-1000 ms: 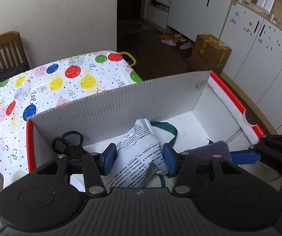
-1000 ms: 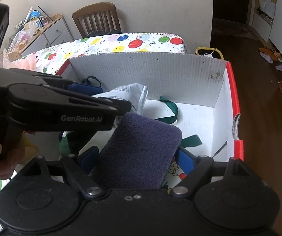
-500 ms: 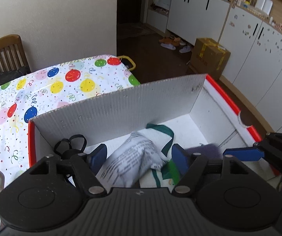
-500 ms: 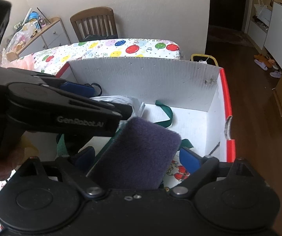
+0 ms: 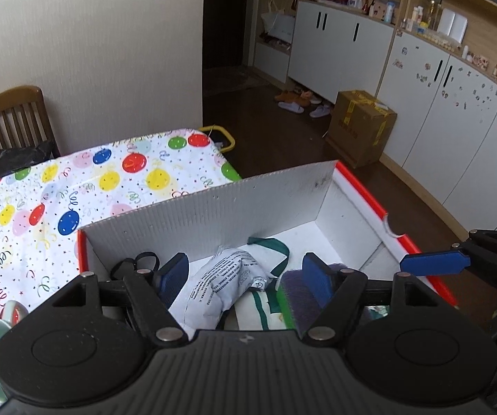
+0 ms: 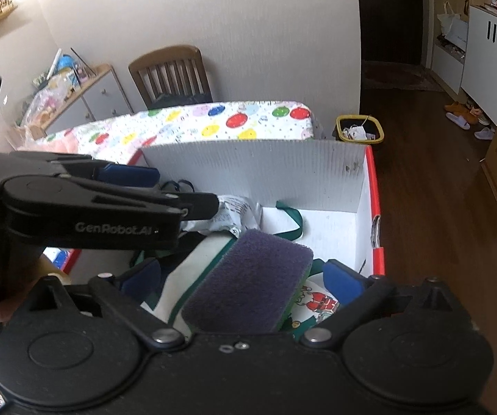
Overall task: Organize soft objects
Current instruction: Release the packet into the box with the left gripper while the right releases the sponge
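A: Status on the soft-items job?

B: Two items sit in the red-edged box (image 5: pixel 359 186): the printed white pouch (image 5: pixel 220 283) and the purple sponge (image 6: pixel 248 280). Both claws let go. Left gripper (image 5: pixel 245 276) is parted, jaws have just been opening, pouch lies between the pads with a gap on each side. Right gripper (image 6: pixel 245 282) stands wide, jaws have just been opening, sponge between them but untouched.

A: So the drop is done?

B: Looks done for these two. Whether more items wait outside the box, can't tell. The balloon tablecloth (image 5: pixel 75 180) at 11 o'clock shows nothing soft on it.

A: Orientation?

B: In the left wrist view the pouch's long axis runs from 7 to 1 o'clock, far end toward the back wall. In the right wrist view the sponge runs 7 to 1 too, purple face up, green layer underneath, resting on a green-trimmed cloth (image 6: pixel 182 276).
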The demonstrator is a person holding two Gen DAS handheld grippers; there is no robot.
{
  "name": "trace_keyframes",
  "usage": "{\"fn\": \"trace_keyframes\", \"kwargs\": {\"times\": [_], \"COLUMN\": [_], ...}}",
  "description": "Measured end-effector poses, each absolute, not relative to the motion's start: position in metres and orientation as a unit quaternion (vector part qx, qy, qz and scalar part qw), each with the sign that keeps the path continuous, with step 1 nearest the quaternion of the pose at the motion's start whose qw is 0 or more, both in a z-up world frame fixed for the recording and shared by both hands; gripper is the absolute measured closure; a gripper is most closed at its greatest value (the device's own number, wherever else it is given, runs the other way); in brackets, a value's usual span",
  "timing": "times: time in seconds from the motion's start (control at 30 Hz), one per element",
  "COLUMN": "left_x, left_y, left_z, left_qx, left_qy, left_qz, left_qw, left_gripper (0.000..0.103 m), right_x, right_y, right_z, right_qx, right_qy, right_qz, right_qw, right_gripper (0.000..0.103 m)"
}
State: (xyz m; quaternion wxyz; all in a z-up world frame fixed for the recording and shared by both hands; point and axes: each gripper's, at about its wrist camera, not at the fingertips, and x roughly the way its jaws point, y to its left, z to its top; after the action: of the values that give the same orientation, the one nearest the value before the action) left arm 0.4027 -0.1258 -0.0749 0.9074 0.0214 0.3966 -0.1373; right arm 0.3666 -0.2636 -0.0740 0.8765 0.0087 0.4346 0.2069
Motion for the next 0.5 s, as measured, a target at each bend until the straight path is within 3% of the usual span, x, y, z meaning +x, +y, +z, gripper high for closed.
{"fn": "trace_keyframes", "kwargs": {"times": [0.4,0.5], "left_x": [0.362,0.351], "left_y": [-0.103,-0.094], "left_z": [-0.041,-0.033], "left_qx": [0.005,-0.001], "left_qy": [0.363,0.354], "left_qz": [-0.126,-0.120], "left_qw": [0.923,0.927], "left_gripper": [0.026,0.020], "right_x": [0.345,0.343], "right_y": [-0.264,-0.261], "right_z": [-0.047,-0.042], "right_qx": [0.022,0.020], "right_qy": [0.402,0.395], "right_qz": [0.221,0.224], "right_qw": [0.888,0.891], "right_gripper": [0.001,0.001]}}
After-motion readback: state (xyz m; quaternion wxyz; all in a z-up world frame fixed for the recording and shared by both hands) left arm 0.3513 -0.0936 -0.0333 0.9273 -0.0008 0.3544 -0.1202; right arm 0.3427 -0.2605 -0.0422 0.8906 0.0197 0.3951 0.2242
